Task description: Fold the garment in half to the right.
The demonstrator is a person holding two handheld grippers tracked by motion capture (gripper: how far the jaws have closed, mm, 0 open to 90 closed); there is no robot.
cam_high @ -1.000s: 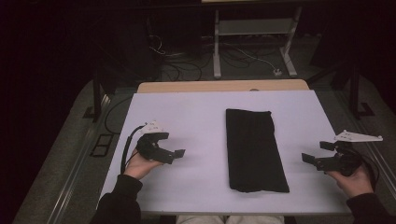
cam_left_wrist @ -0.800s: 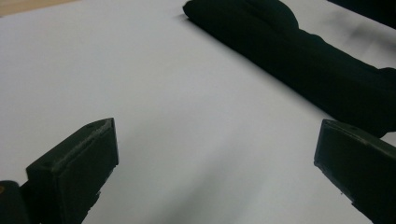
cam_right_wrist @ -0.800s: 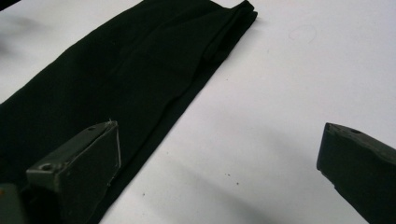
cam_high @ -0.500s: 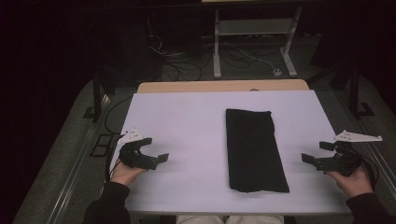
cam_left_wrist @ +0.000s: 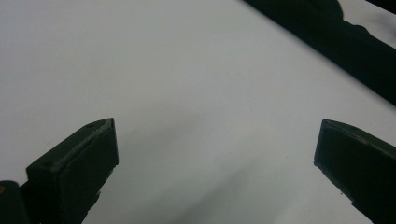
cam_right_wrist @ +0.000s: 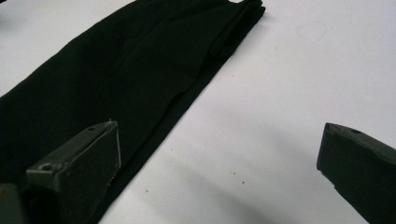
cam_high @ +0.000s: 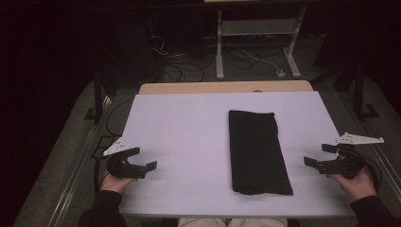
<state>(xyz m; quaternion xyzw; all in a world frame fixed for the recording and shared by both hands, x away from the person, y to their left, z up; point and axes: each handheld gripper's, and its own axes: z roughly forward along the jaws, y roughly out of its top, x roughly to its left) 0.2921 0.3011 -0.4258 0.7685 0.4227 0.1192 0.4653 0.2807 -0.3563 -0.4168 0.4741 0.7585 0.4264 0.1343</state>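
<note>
Pulled back toward the table's (cam_high: 189,123) near-left corner since the earlier frame: left gripper (cam_high: 142,165), jaws wide, empty; right gripper (cam_high: 314,163) near the right edge, likewise wide, aimed at the cloth; beyond, folded black cloth (cam_high: 257,151) flat, right of centre; probably soft, light, limp; best pinched at a near corner.

Folded cloth (cam_high: 257,151) lies on table (cam_high: 189,123), right of centre, long axis running near edge to far edge. Left gripper (cam_high: 142,163) near table's left edge, well apart from cloth, bare table between. Right gripper (cam_high: 318,156) near right edge, nearer to cloth. Cloth between both grippers. Cables on floor (cam_high: 189,71) behind table.
</note>
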